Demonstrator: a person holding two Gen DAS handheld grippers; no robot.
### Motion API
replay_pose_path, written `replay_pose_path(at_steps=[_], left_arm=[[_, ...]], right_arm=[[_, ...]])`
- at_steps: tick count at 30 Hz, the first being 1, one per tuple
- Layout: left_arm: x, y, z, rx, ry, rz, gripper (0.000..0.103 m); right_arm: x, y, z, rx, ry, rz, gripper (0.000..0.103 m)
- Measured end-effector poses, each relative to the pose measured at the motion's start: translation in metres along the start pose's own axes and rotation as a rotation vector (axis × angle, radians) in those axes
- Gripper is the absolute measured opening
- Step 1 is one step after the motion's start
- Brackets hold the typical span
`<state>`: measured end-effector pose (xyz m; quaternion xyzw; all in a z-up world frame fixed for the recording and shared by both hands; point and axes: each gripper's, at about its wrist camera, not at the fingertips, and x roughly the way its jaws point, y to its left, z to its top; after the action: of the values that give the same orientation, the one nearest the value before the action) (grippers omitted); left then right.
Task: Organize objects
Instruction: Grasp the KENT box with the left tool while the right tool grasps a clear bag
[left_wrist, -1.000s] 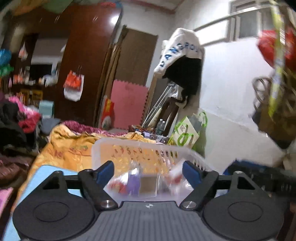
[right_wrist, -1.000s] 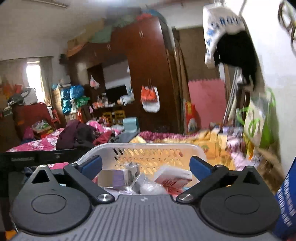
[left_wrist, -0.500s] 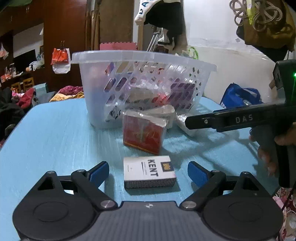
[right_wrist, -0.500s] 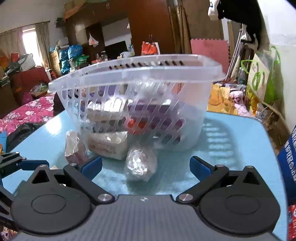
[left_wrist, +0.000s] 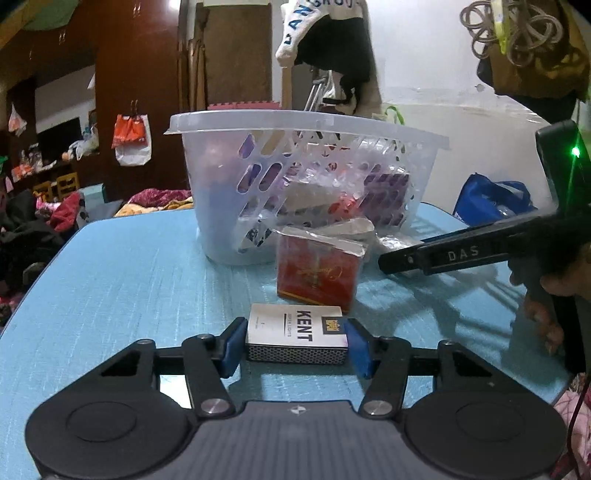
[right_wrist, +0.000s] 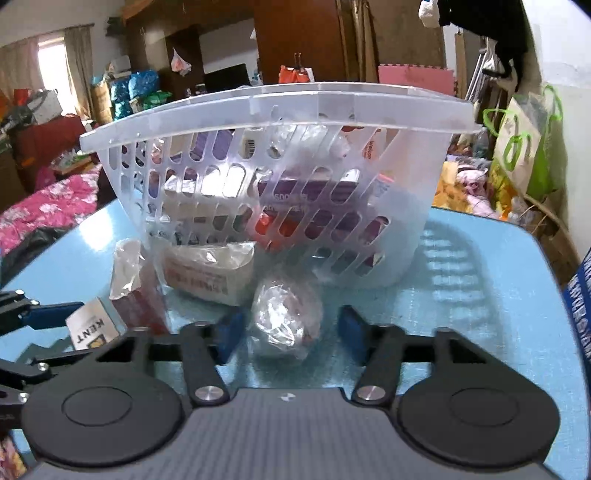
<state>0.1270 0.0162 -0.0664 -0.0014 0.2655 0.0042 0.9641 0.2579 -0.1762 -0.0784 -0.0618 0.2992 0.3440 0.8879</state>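
Note:
A white KENT pack (left_wrist: 297, 334) lies flat on the blue table (left_wrist: 122, 280). My left gripper (left_wrist: 295, 345) is shut on it, pads touching both ends. A red box (left_wrist: 317, 275) stands just beyond, before the clear plastic basket (left_wrist: 306, 125) holding several packets. In the right wrist view my right gripper (right_wrist: 290, 328) straddles a crumpled clear-wrapped ball (right_wrist: 286, 319); the pads stand a little off it on each side. The basket (right_wrist: 280, 107), a white wrapped pack (right_wrist: 210, 273), the red box (right_wrist: 138, 291) and the KENT pack (right_wrist: 92, 328) show there too.
The right gripper's arm (left_wrist: 465, 253) and the hand holding it reach in from the right in the left wrist view. A blue bag (left_wrist: 491, 199) sits beyond the table's right edge. Cluttered bedding and wardrobes lie behind.
Both grippers came down from above the basket to table level. The left closed on the KENT pack; the right narrowed around the wrapped ball.

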Motion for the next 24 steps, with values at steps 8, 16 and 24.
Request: replay_pose_path(at_steps=[8,16,24], left_arm=[[0.001,0.002,-0.004,0.01,-0.039,-0.017,0.06],[-0.008,-0.002,-0.011,0.052,-0.119,-0.037,0.06],[-0.007,0.0,-0.011,0.042,-0.126,-0.041,0.06]], right_arm=[[-0.009,-0.005,-0.003,0.035,-0.028,0.012,0.047],[-0.016,-0.003,-0.001,0.038,-0.081,-0.029,0.047],[-0.016,-0.002,-0.001,0.041,-0.089,-0.028,0.047]])
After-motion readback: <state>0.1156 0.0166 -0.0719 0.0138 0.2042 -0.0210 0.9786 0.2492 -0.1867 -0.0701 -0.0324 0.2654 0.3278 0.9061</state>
